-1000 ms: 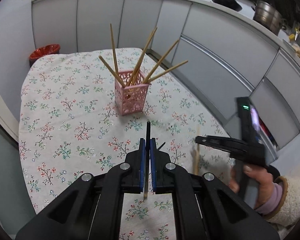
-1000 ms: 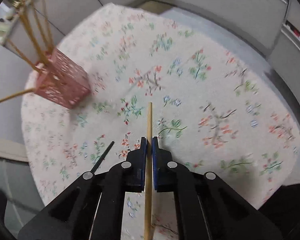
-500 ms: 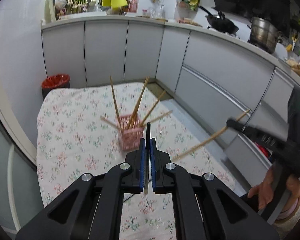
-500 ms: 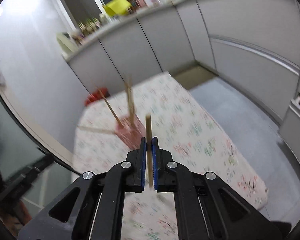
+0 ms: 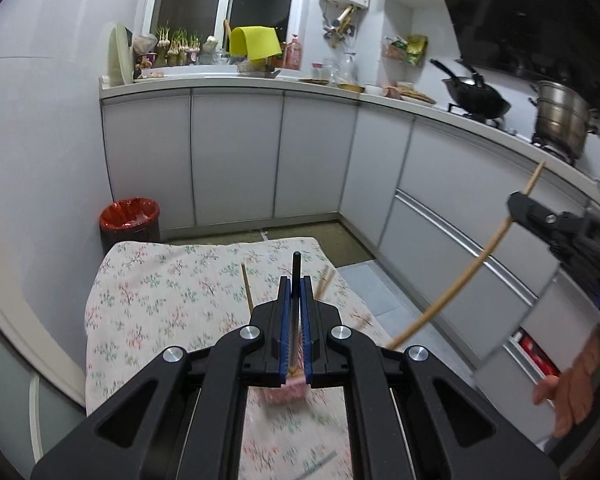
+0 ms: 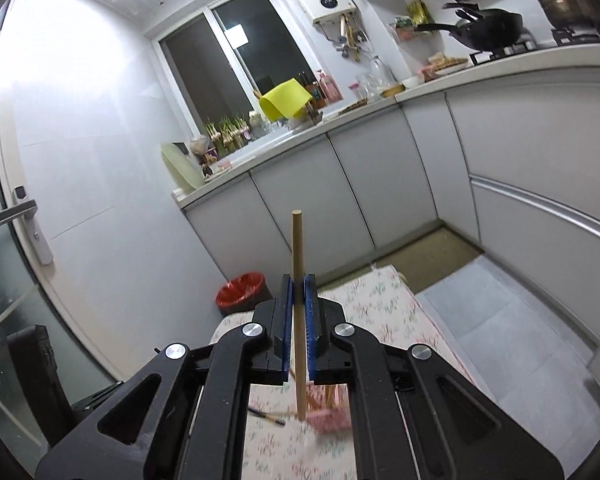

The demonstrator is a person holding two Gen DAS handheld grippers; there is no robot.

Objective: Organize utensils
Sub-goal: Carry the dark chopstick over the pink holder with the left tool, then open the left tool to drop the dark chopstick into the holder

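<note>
Tools clenched: left tool (image 5: 295,288) on black chopstick (image 5: 296,264); right tool (image 6: 299,286) on wooden chopstick (image 6: 297,280); pink holder (image 6: 328,416) half-hidden, blurred.

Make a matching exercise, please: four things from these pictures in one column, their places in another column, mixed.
Things:
1. wooden chopstick
2. black chopstick
3. wok
4. red bin

Places:
A. on the stove
B. in the left gripper
C. on the floor by the cabinets
D. in the right gripper

Pairs: 1-D, 2-B, 3-A, 4-C
</note>
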